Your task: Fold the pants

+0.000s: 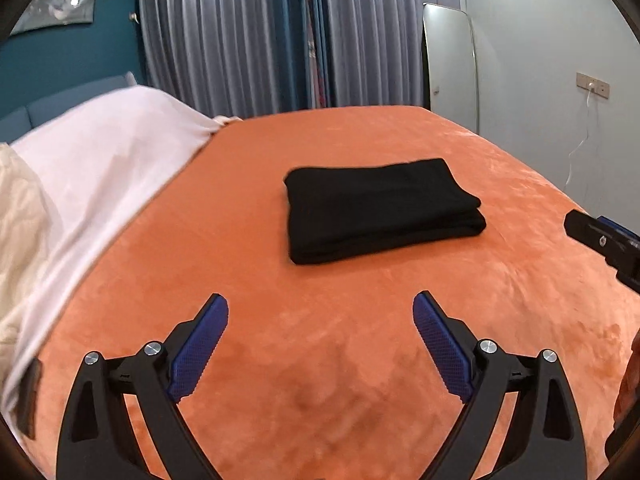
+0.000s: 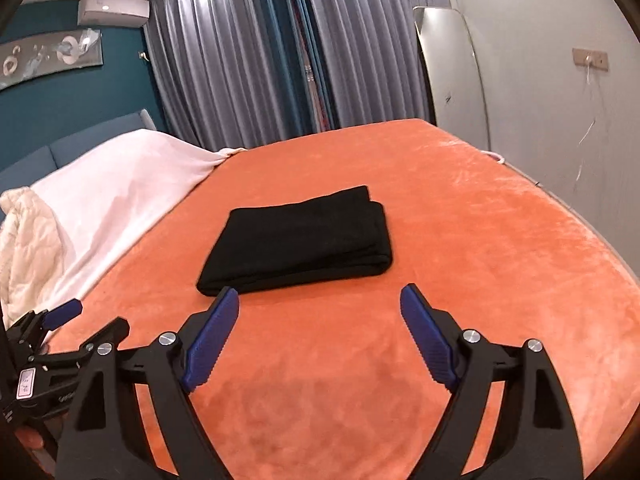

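Note:
The black pants point(image 1: 380, 210) lie folded into a compact rectangle on the orange blanket point(image 1: 320, 360), and in the right wrist view the same pants point(image 2: 298, 242) sit just beyond my fingertips. My left gripper point(image 1: 320, 308) hangs over bare blanket, short of the pants, open with nothing between its blue pads point(image 1: 200, 348). My right gripper point(image 2: 320, 300) is open too, empty, its left fingertip near the pants' front corner without a grip on it. Each gripper shows at the edge of the other's view: the right gripper point(image 1: 604, 240), the left gripper point(image 2: 64, 320).
A white sheet point(image 1: 100, 152) and a cream quilt point(image 1: 16, 220) cover the bed's left side. Grey curtains point(image 1: 240, 40) hang behind the bed, and a mirror point(image 1: 450, 60) leans on the right wall. A dark flat object point(image 1: 30, 396) lies at the left bed edge.

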Action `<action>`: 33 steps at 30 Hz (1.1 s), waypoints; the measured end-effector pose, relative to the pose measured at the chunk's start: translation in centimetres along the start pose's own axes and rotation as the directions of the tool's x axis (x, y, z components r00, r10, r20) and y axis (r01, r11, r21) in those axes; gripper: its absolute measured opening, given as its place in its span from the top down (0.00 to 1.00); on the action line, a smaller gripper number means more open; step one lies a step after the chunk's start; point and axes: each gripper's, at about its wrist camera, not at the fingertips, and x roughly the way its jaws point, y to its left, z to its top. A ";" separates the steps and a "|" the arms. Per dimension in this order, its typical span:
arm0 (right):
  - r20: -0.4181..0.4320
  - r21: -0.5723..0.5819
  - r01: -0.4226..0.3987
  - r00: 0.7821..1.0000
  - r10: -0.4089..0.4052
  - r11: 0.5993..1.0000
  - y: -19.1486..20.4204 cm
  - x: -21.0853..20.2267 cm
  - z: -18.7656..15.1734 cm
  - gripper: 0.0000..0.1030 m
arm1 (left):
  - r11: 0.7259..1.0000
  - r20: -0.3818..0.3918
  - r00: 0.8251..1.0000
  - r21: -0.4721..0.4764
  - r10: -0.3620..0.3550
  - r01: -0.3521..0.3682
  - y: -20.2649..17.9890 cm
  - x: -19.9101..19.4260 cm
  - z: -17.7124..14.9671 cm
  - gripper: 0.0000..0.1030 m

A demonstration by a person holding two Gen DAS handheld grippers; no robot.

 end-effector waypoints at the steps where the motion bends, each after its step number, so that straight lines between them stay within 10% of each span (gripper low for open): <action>1: 0.001 0.003 0.006 1.000 -0.006 1.000 -0.1 0.1 0.0 0.21 | 1.000 0.000 1.000 -0.014 0.009 -0.009 0.1 0.5 -0.3 0.11; 33: -0.055 -0.018 0.011 0.998 -0.012 1.000 0.2 3.2 -2.7 0.19 | 1.000 -0.046 0.999 0.011 0.015 -0.015 -0.4 4.0 -1.3 0.11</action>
